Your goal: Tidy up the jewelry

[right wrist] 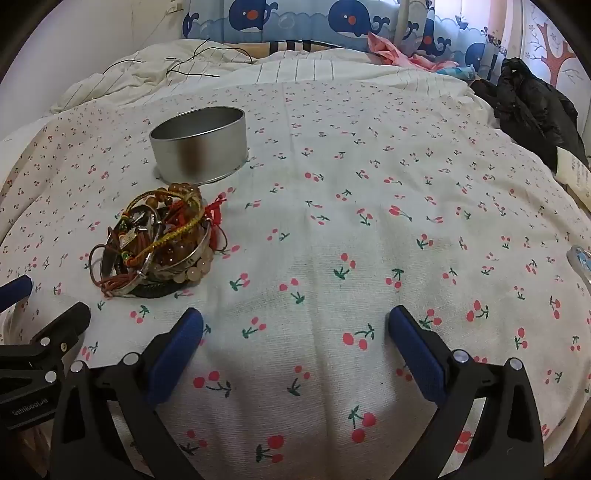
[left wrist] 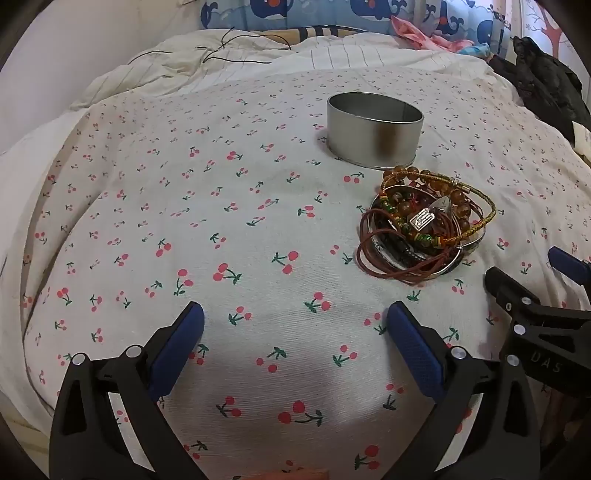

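Note:
A tangled pile of bracelets (left wrist: 424, 225), with amber beads, brown cords, a gold braid and metal bangles, lies on the cherry-print bedsheet (left wrist: 221, 221). It also shows in the right wrist view (right wrist: 159, 240). An open, empty round silver tin (left wrist: 373, 129) stands just behind the pile, also in the right wrist view (right wrist: 199, 144). My left gripper (left wrist: 295, 325) is open and empty, low over the sheet, left of and nearer than the pile. My right gripper (right wrist: 295, 328) is open and empty, right of the pile.
The right gripper's body (left wrist: 535, 317) shows at the right edge of the left view. A black garment (right wrist: 532, 107) lies at the bed's far right. Whale-print bedding (right wrist: 332, 22) and a thin black cord (right wrist: 184, 66) lie at the back.

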